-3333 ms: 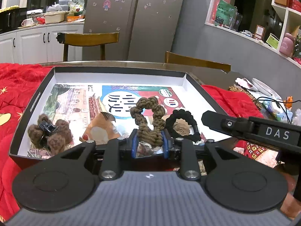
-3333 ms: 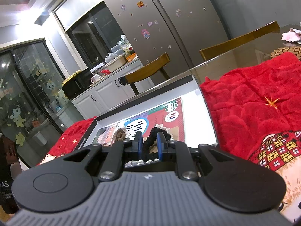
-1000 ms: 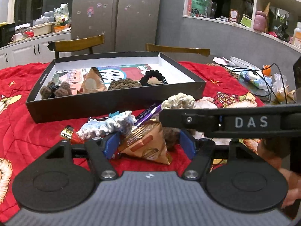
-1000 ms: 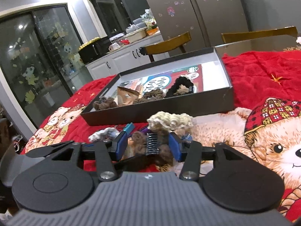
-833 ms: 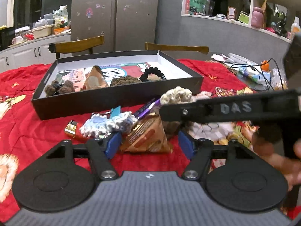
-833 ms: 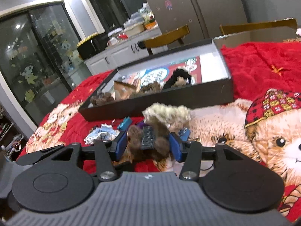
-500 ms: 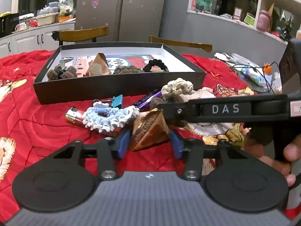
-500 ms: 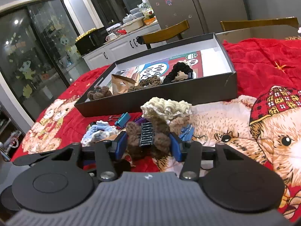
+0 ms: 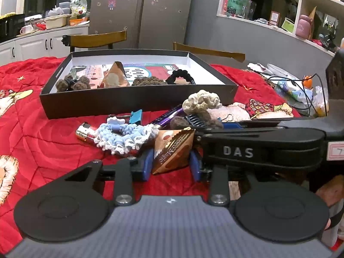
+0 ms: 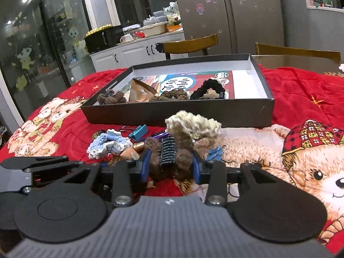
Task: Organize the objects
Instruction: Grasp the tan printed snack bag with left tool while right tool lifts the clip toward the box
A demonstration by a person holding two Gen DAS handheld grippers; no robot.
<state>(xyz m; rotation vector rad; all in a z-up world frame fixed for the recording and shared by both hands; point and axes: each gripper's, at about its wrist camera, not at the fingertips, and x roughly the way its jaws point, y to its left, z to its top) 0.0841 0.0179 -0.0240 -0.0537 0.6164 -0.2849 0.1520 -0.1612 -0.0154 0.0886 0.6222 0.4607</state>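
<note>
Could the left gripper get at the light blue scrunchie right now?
Probably not yet: the left gripper is shut on the brown triangular packet. The light blue scrunchie lies uncovered just left of it, so once the packet is dropped the way looks free.

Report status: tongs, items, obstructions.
Left tongs just closed on snack packet. Right tongs just closed on brown claw clip. Box ahead, unobstructed.

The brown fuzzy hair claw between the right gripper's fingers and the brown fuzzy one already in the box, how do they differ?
The brown hair claw in the right gripper, whose jaws have just been closing on it, sits on the red blanket outside the box; the boxed claw lies free at the box's left end. The gripped claw shows its dark comb teeth plainly; the boxed one's clip is barely visible. Both are brown and fuzzy.
</note>
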